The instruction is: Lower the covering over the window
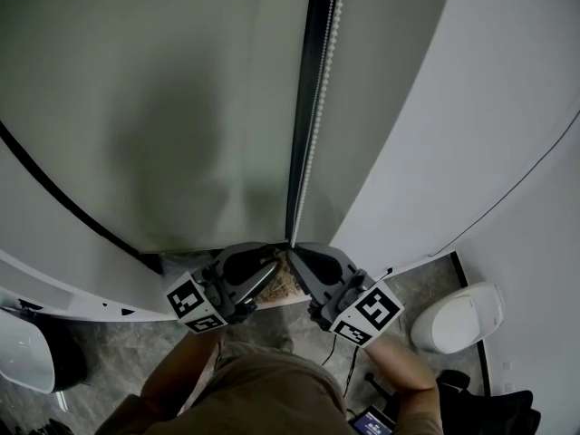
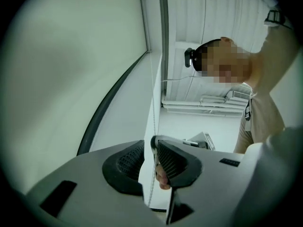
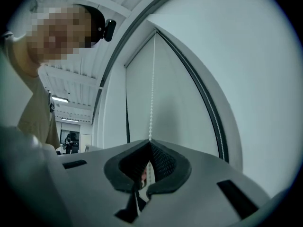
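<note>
White bead chain [image 3: 151, 98] pinched in right hand-held gripper [image 3: 150, 146]; left hand-held gripper [image 2: 147, 148] part open, chain between jaws

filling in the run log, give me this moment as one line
right gripper: shut on bead chain | left gripper: open, chain between fingers, not pinched

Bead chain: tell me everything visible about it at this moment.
The bead chain is a thin string of small white beads, plastic by its look. It hangs taut and straight beside the dark window frame, at the edge of the pale blind. The right gripper is shut on it. It also passes, unpinched, between the parted jaws of the left gripper.
</note>
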